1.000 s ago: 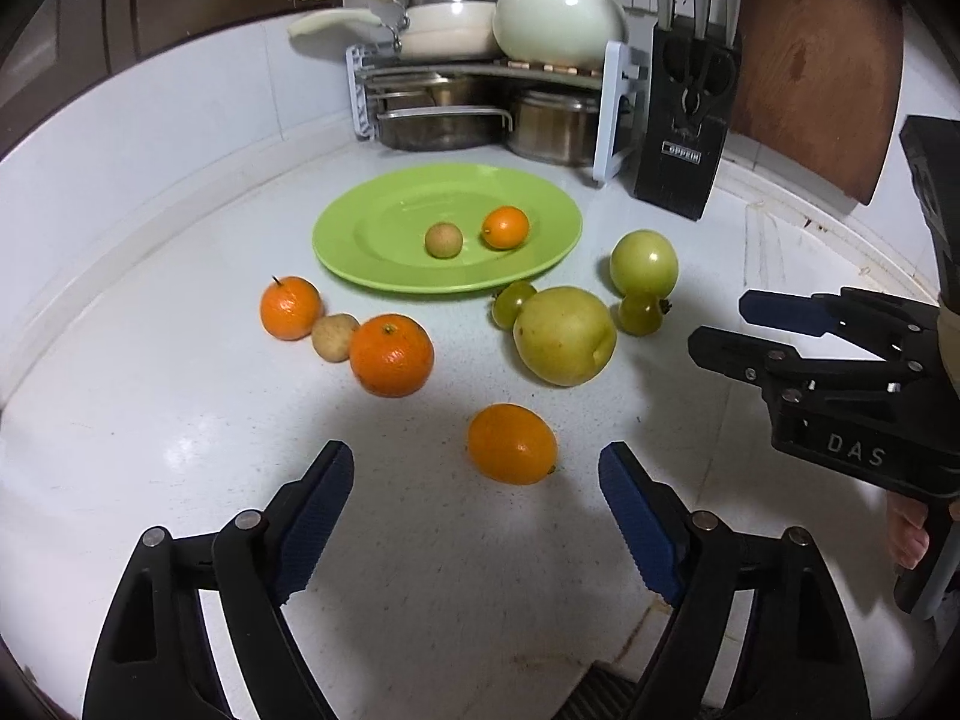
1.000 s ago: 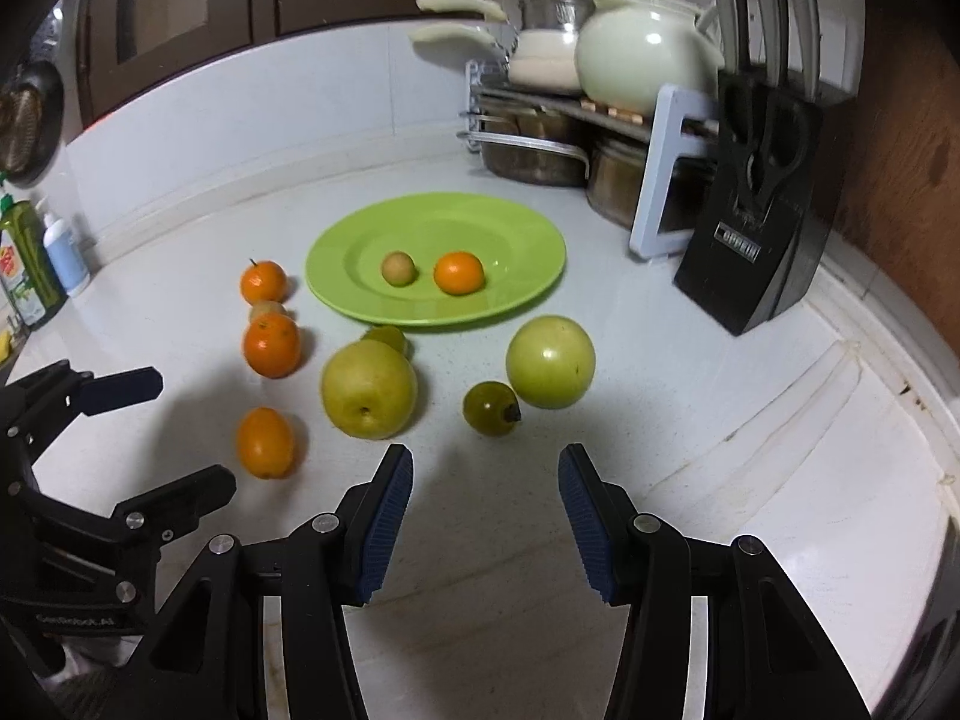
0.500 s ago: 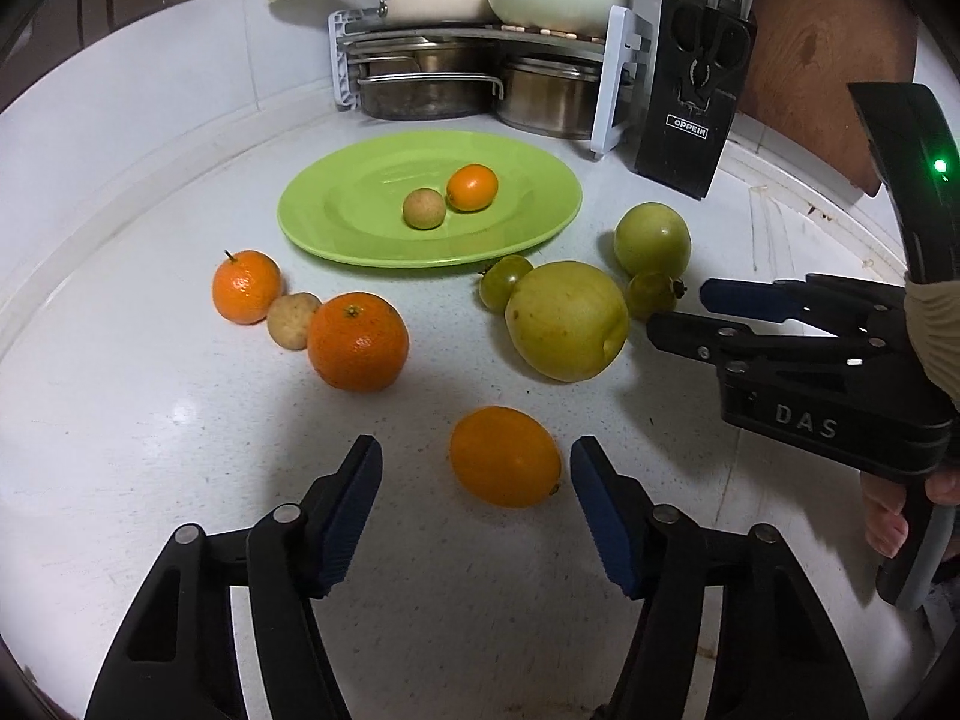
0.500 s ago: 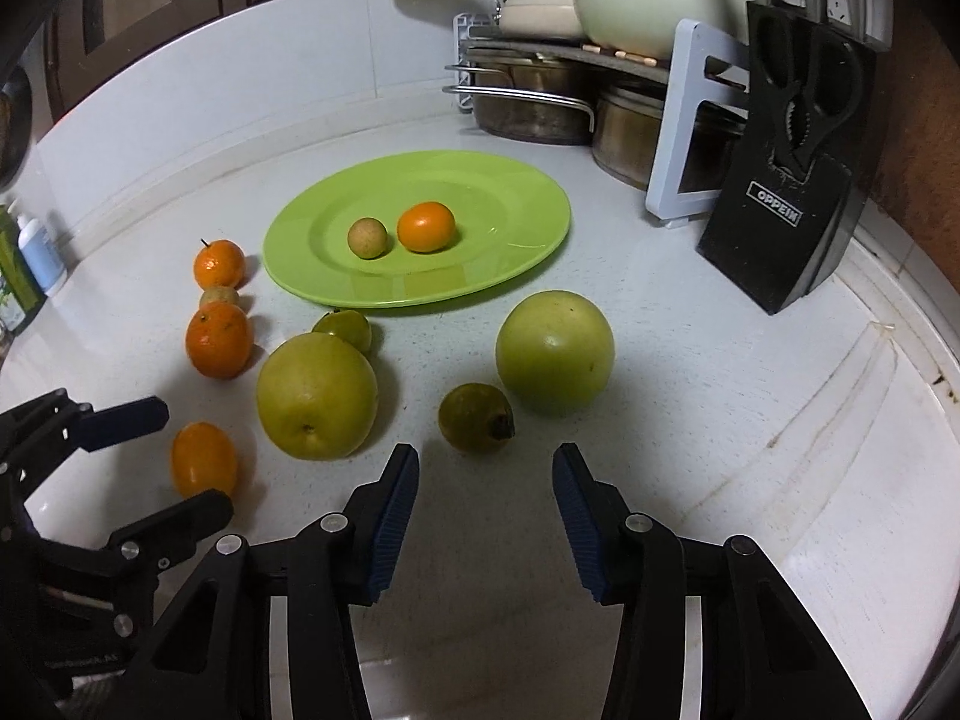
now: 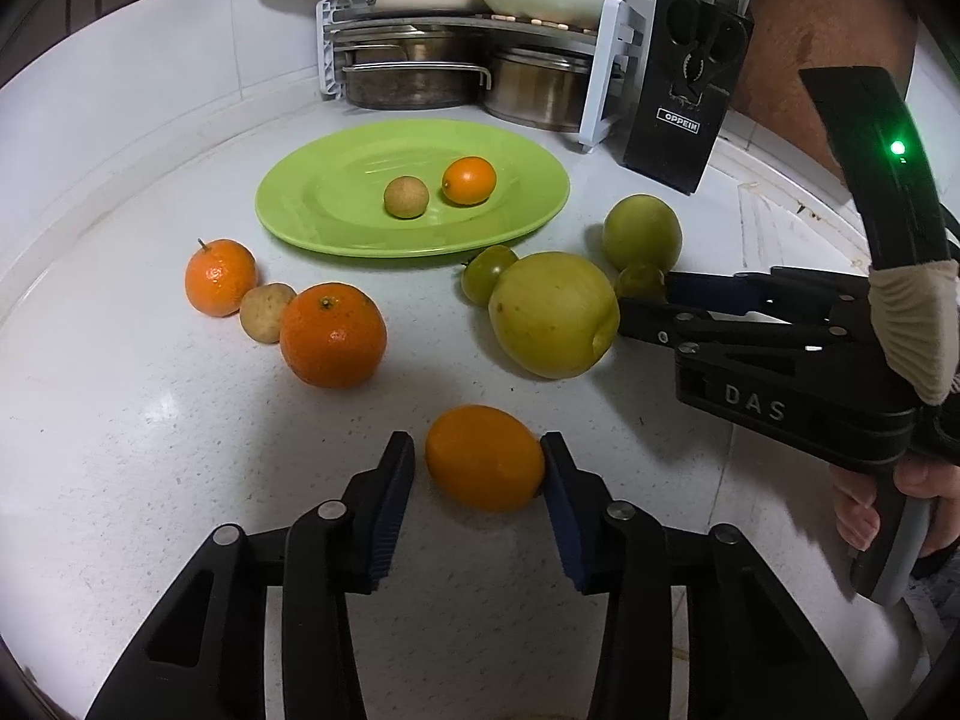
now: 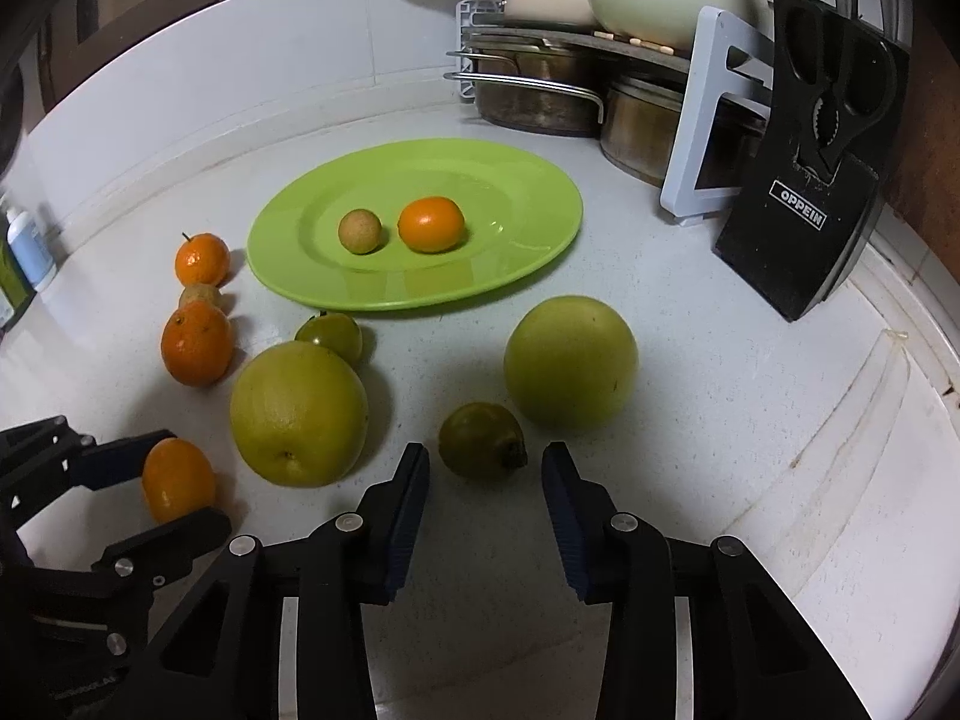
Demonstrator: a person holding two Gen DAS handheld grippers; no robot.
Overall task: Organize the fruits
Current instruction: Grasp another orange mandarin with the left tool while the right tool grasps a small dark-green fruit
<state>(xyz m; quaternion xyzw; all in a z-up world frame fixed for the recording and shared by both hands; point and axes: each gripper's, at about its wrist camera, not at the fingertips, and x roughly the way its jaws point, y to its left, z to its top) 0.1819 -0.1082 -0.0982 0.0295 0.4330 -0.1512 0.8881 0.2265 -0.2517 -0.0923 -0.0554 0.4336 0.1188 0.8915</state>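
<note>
White counter (image 5: 150, 450), four orange fruits (image 5: 333, 336), four green fruits (image 5: 552, 324); left claw (image 5: 478, 457), right claw (image 6: 486, 463) closing around one each.

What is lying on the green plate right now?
On the green plate lie two fruits: a small tan round one and a small orange one. Nothing visibly covers them.

A home kitchen: white counter (image 5: 150, 450), pot rack (image 5: 456, 54), knife block (image 6: 822, 192), tiled wall.
</note>
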